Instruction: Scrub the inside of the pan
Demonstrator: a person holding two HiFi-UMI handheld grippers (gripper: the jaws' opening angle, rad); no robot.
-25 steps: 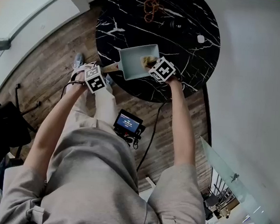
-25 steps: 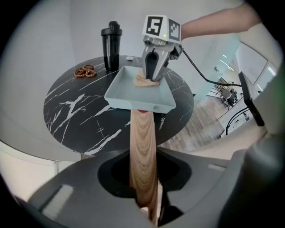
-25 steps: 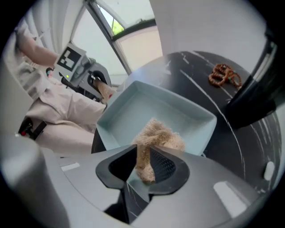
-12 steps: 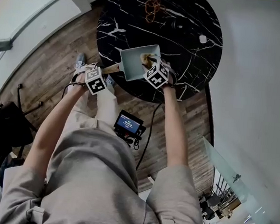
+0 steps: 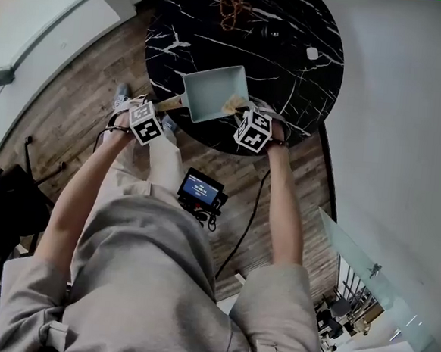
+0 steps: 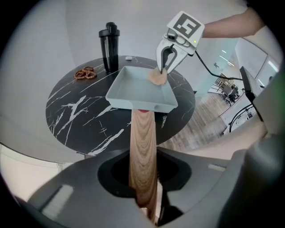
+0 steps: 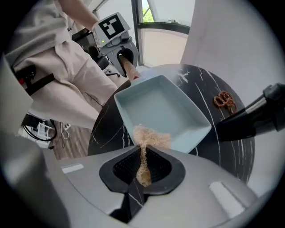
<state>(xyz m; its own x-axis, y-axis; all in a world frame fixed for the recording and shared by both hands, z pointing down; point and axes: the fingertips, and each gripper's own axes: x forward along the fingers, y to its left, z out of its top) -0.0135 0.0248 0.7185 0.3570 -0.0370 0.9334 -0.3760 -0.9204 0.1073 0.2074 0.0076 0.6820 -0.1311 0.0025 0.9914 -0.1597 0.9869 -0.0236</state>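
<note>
A pale blue square pan (image 5: pixel 212 91) sits on the round black marble table (image 5: pixel 293 25). My left gripper (image 6: pixel 144 196) is shut on the pan's wooden handle (image 6: pixel 142 147) at the table's near left edge. A tan fibre scrubber (image 7: pixel 151 137) is pinched in my right gripper (image 7: pixel 142 171), whose jaws have just been closing on it. The scrubber's tuft rests at the pan's near right rim (image 5: pixel 234 103). In the left gripper view, the right gripper (image 6: pixel 165 64) points down at the pan's far right corner.
A black bottle (image 6: pixel 109 46) stands at the back of the table beside a brown beaded loop (image 6: pixel 84 73). A small white piece (image 5: pixel 313 54) lies at the table's right. On the wooden floor below sits a small screen device (image 5: pixel 202 191) with cables.
My right gripper has pulled back from the middle of the pan to its near right rim, carrying the scrubber. The left gripper has kept still on the handle.
</note>
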